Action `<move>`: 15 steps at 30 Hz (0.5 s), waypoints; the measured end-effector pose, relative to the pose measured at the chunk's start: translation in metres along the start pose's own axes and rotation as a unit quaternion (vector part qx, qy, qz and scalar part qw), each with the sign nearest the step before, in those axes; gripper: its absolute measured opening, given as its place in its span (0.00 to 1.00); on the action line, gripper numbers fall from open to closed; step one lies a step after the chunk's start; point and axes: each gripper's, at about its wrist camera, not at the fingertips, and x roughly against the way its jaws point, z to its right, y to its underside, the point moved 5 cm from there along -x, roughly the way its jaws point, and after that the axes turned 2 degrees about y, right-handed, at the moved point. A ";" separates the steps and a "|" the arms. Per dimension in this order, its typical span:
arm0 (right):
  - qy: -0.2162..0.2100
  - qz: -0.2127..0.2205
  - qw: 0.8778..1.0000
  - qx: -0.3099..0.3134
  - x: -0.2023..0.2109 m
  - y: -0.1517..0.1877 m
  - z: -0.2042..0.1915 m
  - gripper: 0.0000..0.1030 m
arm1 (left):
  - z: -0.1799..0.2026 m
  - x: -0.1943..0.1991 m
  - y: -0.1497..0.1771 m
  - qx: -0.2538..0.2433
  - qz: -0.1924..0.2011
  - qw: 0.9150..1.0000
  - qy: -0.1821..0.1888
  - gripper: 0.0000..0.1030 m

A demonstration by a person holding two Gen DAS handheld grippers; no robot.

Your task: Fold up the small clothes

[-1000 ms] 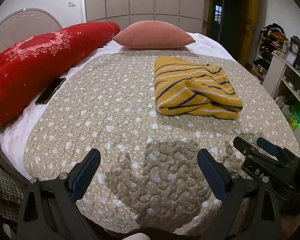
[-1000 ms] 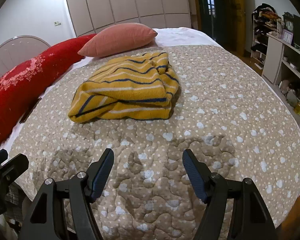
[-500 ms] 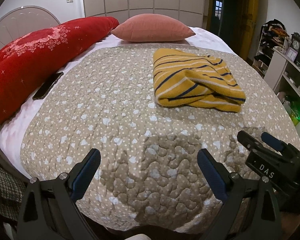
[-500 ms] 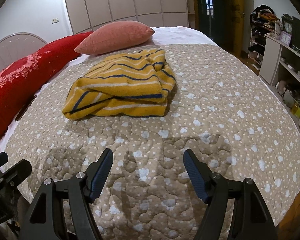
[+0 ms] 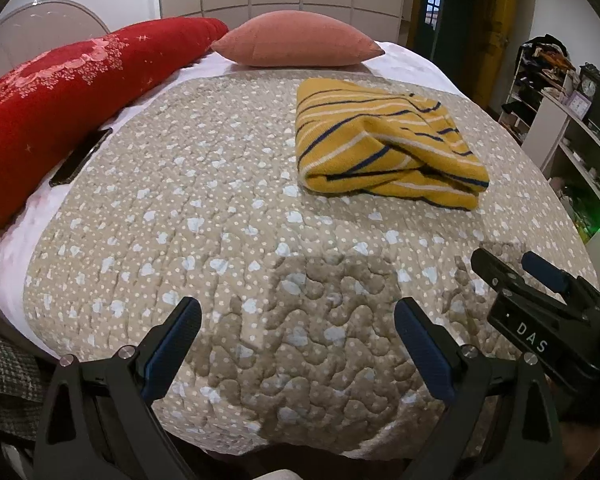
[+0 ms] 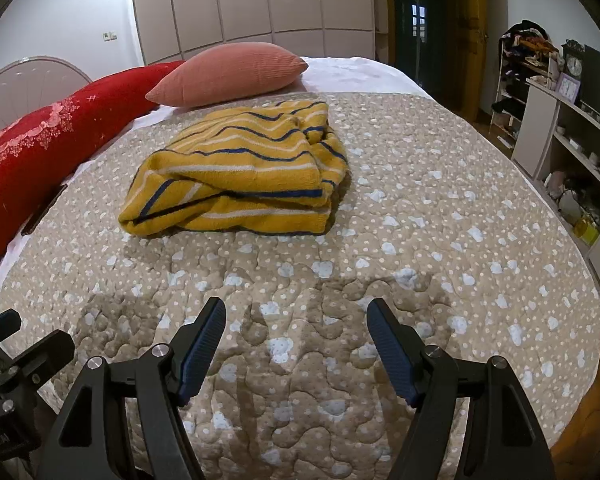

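Folded sweater on quilt. Left claw and right claw both spread wide, empty, well short of it.

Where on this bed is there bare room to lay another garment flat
The widest bare patch of the beige quilted bedspread lies between the red embroidered bolster and the folded yellow striped sweater. Another runs along the near edge, and a third right of the sweater. It is crowded near the pink pillow and the black phone.

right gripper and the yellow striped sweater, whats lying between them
Nothing but bare quilt: the right wrist view shows the right gripper open, short of the yellow striped sweater.
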 end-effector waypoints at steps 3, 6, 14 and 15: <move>0.004 -0.003 1.000 -0.001 -0.002 0.001 0.001 0.76 | 0.001 -0.003 0.002 0.004 -0.006 1.000 0.005 0.94; 0.005 -0.005 1.000 -0.004 -0.003 0.001 0.002 0.76 | 0.000 -0.005 0.003 0.006 -0.011 1.000 0.007 0.94; 0.008 -0.008 1.000 -0.004 -0.007 0.001 0.003 0.76 | -0.002 -0.011 0.005 0.012 -0.022 1.000 0.012 0.94; 0.008 -0.008 1.000 -0.003 -0.008 0.001 0.003 0.76 | -0.003 -0.011 0.005 0.012 -0.022 1.000 0.012 0.94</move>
